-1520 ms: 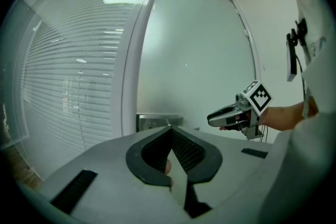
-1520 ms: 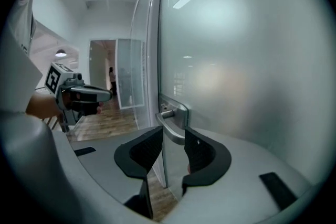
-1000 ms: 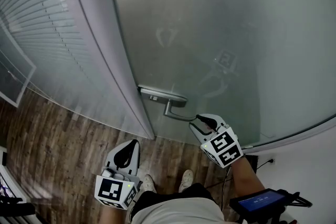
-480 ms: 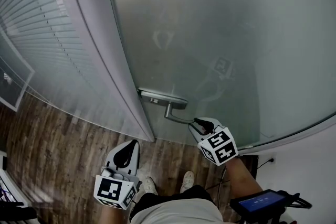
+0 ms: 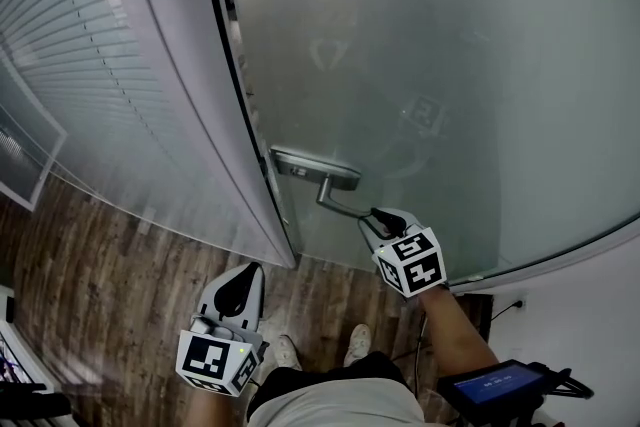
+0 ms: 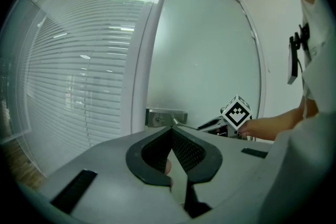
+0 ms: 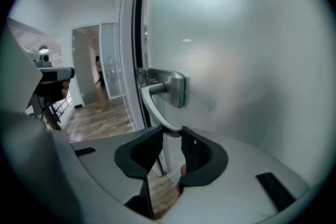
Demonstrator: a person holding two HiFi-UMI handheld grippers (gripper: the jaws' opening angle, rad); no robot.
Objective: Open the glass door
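Note:
The frosted glass door (image 5: 420,35) stands ajar, with a dark gap (image 5: 232,35) along its left edge. Its metal lever handle (image 5: 338,203) slopes down from a steel plate (image 5: 315,168). My right gripper (image 5: 375,218) has just been closing and is shut on the lever's free end, seen in the right gripper view as the handle (image 7: 151,105) pinched at the right gripper's (image 7: 171,135) tips. My left gripper (image 5: 240,293) hangs low over the floor, shut and holding nothing; in its own view the left gripper (image 6: 171,129) points toward the plate (image 6: 165,117).
A glass wall with blinds (image 5: 80,65) runs left of the door frame (image 5: 185,85). Wooden floor (image 5: 100,265) lies below, with the person's feet (image 5: 355,340). A device with a blue screen (image 5: 495,383) is at the lower right. Through the gap a corridor (image 7: 100,113) shows.
The door has swung open a crack, and a dark gap now shows at the frame. The right gripper has sunk slightly and shifted left with the lever. The left gripper has kept still.

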